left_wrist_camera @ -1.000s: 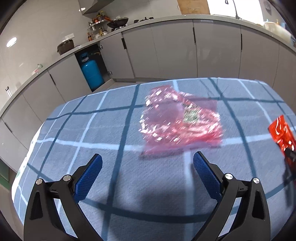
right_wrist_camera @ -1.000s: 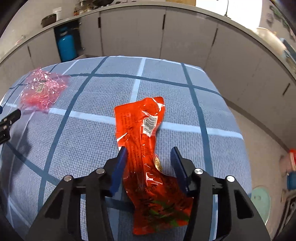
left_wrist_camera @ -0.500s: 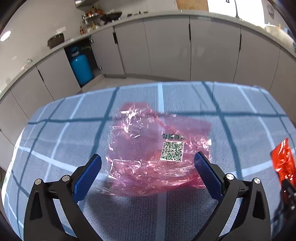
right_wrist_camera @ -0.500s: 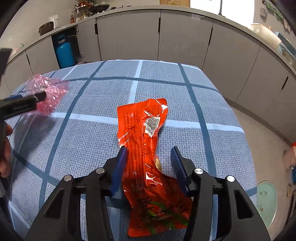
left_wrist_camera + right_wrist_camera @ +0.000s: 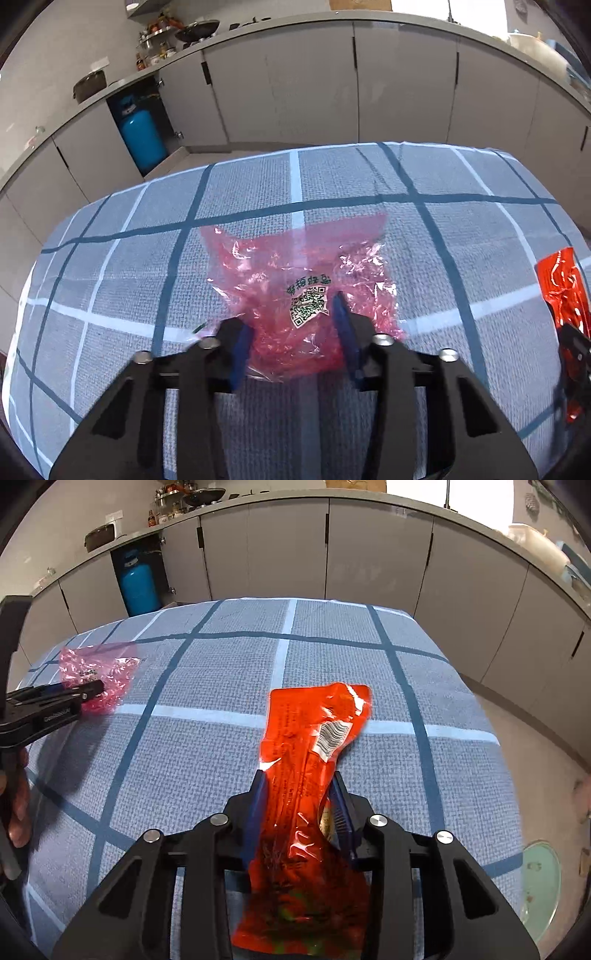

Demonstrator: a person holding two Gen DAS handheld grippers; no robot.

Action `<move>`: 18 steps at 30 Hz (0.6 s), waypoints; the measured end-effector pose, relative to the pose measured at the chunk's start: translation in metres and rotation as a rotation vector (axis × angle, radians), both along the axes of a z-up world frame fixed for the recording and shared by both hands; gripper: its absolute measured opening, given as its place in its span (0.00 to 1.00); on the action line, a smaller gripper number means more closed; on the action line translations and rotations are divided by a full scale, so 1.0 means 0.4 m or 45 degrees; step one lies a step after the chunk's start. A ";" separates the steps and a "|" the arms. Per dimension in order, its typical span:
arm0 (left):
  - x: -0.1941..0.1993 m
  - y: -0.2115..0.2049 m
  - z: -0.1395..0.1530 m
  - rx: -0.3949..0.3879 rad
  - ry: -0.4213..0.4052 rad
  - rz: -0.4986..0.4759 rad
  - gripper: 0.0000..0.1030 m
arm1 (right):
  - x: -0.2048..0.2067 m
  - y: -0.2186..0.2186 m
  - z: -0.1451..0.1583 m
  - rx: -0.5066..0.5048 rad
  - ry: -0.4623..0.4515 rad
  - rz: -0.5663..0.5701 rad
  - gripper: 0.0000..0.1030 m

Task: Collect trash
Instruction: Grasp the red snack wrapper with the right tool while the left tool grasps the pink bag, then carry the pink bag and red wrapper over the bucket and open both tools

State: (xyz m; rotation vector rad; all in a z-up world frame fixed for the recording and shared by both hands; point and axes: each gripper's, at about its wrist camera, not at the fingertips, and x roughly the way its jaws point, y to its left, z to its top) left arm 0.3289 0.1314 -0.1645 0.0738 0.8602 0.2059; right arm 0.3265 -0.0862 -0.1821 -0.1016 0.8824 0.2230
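Left wrist view: the left gripper (image 5: 293, 332) has its jaws closing around the near part of a crumpled pink plastic bag (image 5: 303, 291), which bunches between the blue pads and lies on the table (image 5: 122, 280) with its blue checked cloth. A QR label sits on the bag just ahead of the pads. At the right edge lies an orange wrapper (image 5: 563, 284).

Right wrist view: the right gripper (image 5: 299, 801) has its jaws closing on the narrowed middle of the orange wrapper (image 5: 314, 746), pinched between both pads, its barcode end lifted forward. The left gripper (image 5: 74, 694) shows at the far left on the pink bag (image 5: 107, 672). A blue gas cylinder (image 5: 138, 585) stands under the counter beyond.
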 end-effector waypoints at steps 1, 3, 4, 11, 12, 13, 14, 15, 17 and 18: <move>-0.007 0.003 0.008 -0.009 -0.006 -0.006 0.30 | -0.001 -0.003 0.001 0.014 0.003 -0.003 0.33; -0.024 0.008 0.029 -0.016 -0.026 -0.019 0.28 | -0.006 -0.012 0.005 0.037 -0.001 -0.009 0.29; -0.030 0.009 0.037 -0.017 -0.036 -0.025 0.27 | -0.011 -0.015 0.010 0.046 -0.007 -0.012 0.28; -0.085 0.005 0.104 0.032 -0.119 -0.038 0.25 | -0.062 -0.019 0.045 0.083 -0.048 0.002 0.26; -0.095 -0.005 0.116 0.052 -0.139 -0.040 0.25 | -0.071 -0.023 0.053 0.093 -0.058 -0.003 0.26; -0.103 -0.016 0.125 0.068 -0.155 -0.045 0.25 | -0.077 -0.028 0.060 0.102 -0.065 -0.009 0.26; -0.112 -0.029 0.136 0.081 -0.171 -0.053 0.25 | -0.085 -0.035 0.070 0.114 -0.074 -0.018 0.26; -0.116 -0.038 0.146 0.086 -0.181 -0.062 0.25 | -0.096 -0.044 0.082 0.125 -0.087 -0.029 0.26; -0.129 -0.073 0.166 0.104 -0.212 -0.092 0.25 | -0.113 -0.060 0.101 0.137 -0.106 -0.044 0.26; -0.135 -0.098 0.176 0.112 -0.231 -0.115 0.25 | -0.119 -0.067 0.107 0.139 -0.113 -0.051 0.26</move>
